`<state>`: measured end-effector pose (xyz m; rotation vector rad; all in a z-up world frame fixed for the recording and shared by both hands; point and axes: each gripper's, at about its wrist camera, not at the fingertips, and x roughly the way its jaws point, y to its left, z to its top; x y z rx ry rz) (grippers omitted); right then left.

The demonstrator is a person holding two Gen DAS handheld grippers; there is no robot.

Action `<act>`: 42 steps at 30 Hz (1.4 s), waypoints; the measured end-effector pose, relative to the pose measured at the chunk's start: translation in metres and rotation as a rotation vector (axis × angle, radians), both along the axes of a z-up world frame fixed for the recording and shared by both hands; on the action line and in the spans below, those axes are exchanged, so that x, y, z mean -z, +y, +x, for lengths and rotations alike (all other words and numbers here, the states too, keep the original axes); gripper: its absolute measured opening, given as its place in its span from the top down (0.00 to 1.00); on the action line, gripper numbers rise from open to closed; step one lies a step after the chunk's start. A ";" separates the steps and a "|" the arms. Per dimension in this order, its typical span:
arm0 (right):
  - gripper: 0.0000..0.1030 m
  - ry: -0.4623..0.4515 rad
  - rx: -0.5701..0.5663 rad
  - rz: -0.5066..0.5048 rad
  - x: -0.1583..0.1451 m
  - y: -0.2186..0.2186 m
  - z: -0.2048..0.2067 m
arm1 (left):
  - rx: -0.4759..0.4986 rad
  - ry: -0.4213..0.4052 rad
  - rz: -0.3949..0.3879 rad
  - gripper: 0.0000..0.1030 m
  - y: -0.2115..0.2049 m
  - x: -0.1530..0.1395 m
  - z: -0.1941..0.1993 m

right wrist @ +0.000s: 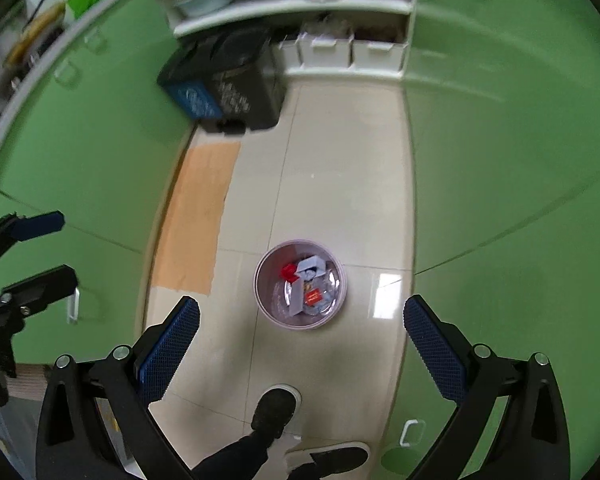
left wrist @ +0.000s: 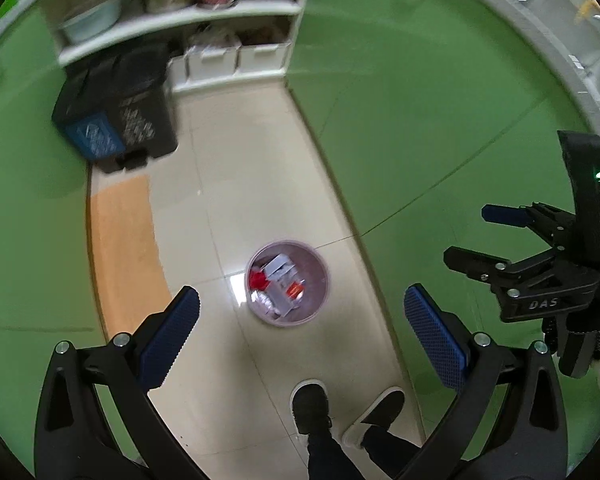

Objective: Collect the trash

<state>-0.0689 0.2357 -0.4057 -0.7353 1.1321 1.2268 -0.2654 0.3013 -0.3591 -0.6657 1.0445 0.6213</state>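
A small pale pink bin [left wrist: 287, 283] stands on the tiled floor far below, holding red and white wrappers [left wrist: 282, 280]. My left gripper [left wrist: 300, 340] hangs open high above it, nothing between its blue pads. In the right wrist view the same bin [right wrist: 300, 284] lies below my right gripper [right wrist: 300, 340], which is wide open and holds nothing. The right gripper [left wrist: 496, 236] also shows at the right edge of the left wrist view, jaws apart. At the left edge of the right wrist view the left gripper [right wrist: 40, 248] appears, open too.
Green cabinet fronts [left wrist: 420, 120] line both sides of the narrow floor. A black and blue bin [left wrist: 120, 116] stands by white shelves [left wrist: 236, 60] at the far end. An orange mat [left wrist: 124, 248] lies left. The person's shoes [left wrist: 312, 404] stand just under the grippers.
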 end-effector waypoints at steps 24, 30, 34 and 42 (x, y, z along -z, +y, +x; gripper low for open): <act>0.05 -0.259 0.621 0.319 -0.342 -0.330 0.101 | 0.512 -0.270 0.188 0.03 -0.155 -0.306 0.170; 0.05 -0.293 0.668 0.340 -0.362 -0.385 0.111 | 0.611 -0.275 0.229 0.03 -0.191 -0.336 0.206; 0.05 -0.303 0.666 0.352 -0.369 -0.412 0.118 | 0.617 -0.299 0.247 0.03 -0.215 -0.351 0.219; 0.05 -0.317 0.645 0.384 -0.379 -0.441 0.125 | 0.638 -0.294 0.301 0.03 -0.255 -0.368 0.238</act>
